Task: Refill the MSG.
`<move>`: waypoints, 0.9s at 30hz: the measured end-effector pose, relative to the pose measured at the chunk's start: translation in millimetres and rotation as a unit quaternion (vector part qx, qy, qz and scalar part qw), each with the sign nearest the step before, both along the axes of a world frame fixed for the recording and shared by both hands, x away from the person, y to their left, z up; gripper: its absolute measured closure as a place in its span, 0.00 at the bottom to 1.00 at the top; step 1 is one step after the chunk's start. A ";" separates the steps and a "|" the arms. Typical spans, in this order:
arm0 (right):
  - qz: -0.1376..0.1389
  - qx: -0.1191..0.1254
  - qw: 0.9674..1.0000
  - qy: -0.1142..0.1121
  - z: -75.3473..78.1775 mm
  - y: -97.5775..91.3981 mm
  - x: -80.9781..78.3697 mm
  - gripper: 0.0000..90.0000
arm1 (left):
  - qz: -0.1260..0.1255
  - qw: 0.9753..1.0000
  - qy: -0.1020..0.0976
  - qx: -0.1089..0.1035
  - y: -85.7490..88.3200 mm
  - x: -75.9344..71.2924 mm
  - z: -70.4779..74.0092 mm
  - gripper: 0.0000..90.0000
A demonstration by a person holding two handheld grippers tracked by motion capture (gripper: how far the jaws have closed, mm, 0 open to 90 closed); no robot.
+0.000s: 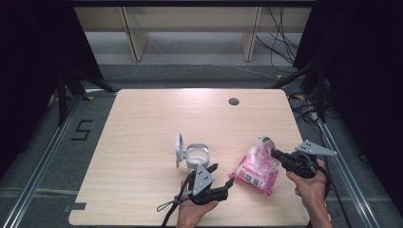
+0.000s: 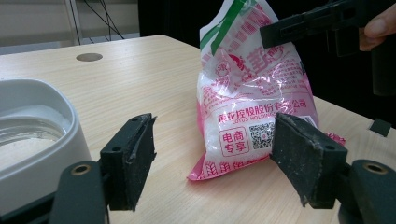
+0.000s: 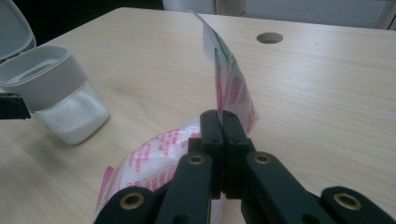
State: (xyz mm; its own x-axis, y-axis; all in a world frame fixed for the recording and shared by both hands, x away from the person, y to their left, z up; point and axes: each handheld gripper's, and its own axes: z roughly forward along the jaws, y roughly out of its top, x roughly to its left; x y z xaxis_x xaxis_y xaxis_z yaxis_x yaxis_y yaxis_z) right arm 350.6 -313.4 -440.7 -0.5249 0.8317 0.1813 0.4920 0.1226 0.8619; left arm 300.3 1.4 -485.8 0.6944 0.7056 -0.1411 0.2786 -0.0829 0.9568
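Observation:
A pink and white bag of white grains [image 1: 256,167] lies at the table's front right, its top edge pulled upward. My right gripper [image 1: 275,153] is shut on that top edge, and in the right gripper view its jaws [image 3: 223,122] pinch the thin film of the bag [image 3: 233,88]. My left gripper [image 1: 222,175] stands open just left of the bag. In the left gripper view its pads [image 2: 135,144] sit wide apart with the bag [image 2: 252,116] ahead, not touching it. A small clear container [image 1: 196,156] with a white collar and raised lid holds white powder.
The container [image 2: 32,126] sits close to the left gripper's left jaw, and it is also in the right gripper view [image 3: 63,98]. A round cable hole [image 1: 233,101] lies at the table's back right. The table's front edge [image 1: 142,221] is near both hands.

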 end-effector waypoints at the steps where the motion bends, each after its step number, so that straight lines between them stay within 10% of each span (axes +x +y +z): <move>1: 0.003 0.000 1.000 -0.012 -1.6 -1.5 1.8 1.00 | -0.002 1.000 0.000 -0.003 -0.2 0.7 -0.6 0.33; 12: -0.014 0.014 1.000 0.022 -13.2 -7.2 -0.6 1.00 | -0.005 1.000 -0.007 0.007 3.7 1.7 0.1 0.33; 27: -0.024 -0.013 1.000 0.012 -23.0 -17.5 1.8 0.98 | 0.005 1.000 0.000 0.000 7.1 1.3 0.7 0.33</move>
State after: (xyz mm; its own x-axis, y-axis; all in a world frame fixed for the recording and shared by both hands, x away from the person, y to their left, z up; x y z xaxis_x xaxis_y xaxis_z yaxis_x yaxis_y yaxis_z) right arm 352.4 -330.9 -463.6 -0.4792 0.8607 0.1718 0.5185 0.1197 0.8467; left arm 301.6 8.6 -485.1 0.6871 0.7125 -0.1421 0.2800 -0.0793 0.9567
